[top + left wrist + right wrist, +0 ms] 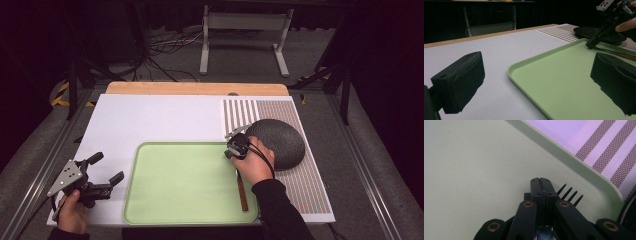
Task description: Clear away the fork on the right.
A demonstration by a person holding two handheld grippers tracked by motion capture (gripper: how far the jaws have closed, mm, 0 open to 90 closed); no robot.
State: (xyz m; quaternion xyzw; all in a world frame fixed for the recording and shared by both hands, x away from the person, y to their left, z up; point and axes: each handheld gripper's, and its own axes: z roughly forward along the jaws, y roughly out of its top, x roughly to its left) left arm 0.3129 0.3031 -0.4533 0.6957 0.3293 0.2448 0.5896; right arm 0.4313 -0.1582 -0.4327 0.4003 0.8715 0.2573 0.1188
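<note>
Right gripper (233,151): down at the tray's far right corner, jaws pressed flat together, tips on or just above the tray floor; whether they pinch the fork I cannot tell.
Fork (571,192): dark tines poke out just beside the closed jaws; its brown handle lies along the tray's right edge, toward the person.
Tray (165,200): pale green, on the white tabletop (150,115).
Left gripper (107,172): held off the tray's left side above the tabletop, jaws wide apart, nothing between them.
Bowl (280,140): dark, upside down on the striped mat (310,185), just behind the right hand (255,167).
</note>
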